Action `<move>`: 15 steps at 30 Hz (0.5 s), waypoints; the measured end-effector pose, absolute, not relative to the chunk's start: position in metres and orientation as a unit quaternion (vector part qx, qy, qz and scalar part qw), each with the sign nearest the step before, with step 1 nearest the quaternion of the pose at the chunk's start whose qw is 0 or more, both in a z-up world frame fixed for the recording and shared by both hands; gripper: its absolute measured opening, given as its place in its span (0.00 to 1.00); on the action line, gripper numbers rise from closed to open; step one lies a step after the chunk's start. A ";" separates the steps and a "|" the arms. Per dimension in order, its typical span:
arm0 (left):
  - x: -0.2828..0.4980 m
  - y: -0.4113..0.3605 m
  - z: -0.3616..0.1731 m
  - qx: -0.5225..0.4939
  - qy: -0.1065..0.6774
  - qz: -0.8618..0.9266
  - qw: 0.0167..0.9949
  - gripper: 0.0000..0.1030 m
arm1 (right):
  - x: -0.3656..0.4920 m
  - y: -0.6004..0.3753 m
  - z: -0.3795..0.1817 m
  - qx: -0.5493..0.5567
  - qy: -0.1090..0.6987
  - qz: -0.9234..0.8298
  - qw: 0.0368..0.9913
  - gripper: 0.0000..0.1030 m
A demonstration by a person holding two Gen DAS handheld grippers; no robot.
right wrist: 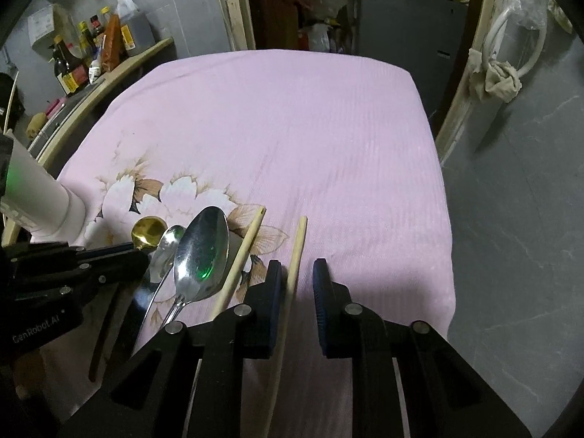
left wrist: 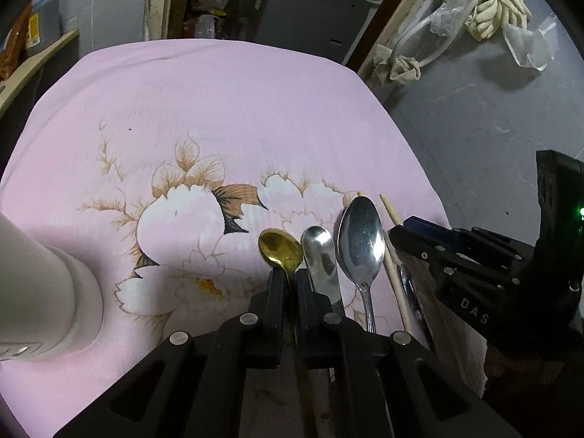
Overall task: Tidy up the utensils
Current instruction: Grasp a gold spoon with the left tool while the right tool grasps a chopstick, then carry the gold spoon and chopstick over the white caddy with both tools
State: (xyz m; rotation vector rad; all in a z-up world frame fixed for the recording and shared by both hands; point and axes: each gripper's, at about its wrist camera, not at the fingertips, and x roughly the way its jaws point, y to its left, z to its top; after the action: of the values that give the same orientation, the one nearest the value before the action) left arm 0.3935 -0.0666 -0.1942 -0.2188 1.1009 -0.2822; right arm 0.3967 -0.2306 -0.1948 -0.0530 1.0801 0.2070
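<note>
On the pink floral cloth (left wrist: 219, 109) several utensils lie side by side. My left gripper (left wrist: 290, 281) is shut on the thin handle of the gold spoon (left wrist: 280, 247), just behind its bowl. Right of it lie a small silver spoon (left wrist: 319, 252), a large silver spoon (left wrist: 361, 241) and two wooden chopsticks. My right gripper (right wrist: 297, 284) straddles the right chopstick (right wrist: 298, 244). The stick rests against the left pad (right wrist: 275, 292), and a clear gap separates it from the right pad. The other chopstick (right wrist: 242, 252) lies just left of that gripper.
A white cylindrical container (left wrist: 47, 292) stands on the cloth at the left. The table's right edge (right wrist: 447, 219) drops to a grey floor. A shelf of bottles (right wrist: 91, 47) runs along the left wall. A doorway and dark cabinet (right wrist: 401, 18) lie beyond the far edge.
</note>
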 end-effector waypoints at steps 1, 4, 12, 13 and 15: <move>0.394 -0.066 -0.194 -0.112 0.521 -0.131 0.836 0.05 | 0.397 -0.233 -0.194 -0.011 0.517 0.100 0.850 0.04; 0.392 -0.060 -0.194 -0.147 0.523 -0.119 0.831 0.04 | 0.393 -0.245 -0.189 0.043 0.519 0.097 0.848 0.04; 0.358 -0.046 -0.157 -0.156 0.464 -0.131 0.862 0.04 | 0.347 -0.261 -0.138 0.131 0.426 0.122 0.887 0.04; 0.353 -0.043 -0.149 -0.158 0.451 -0.136 0.868 0.03 | 0.340 -0.261 -0.132 0.137 0.414 0.123 0.892 0.04; 0.346 -0.039 -0.136 -0.160 0.432 -0.144 0.876 0.03 | 0.326 -0.264 -0.119 0.157 0.383 0.129 0.901 0.04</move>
State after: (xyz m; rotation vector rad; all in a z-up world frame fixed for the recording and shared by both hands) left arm 0.3459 -0.0388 -0.1360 -0.3344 0.9023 -0.2997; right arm 0.3261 -0.2636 -0.1189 0.3248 0.7932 0.2670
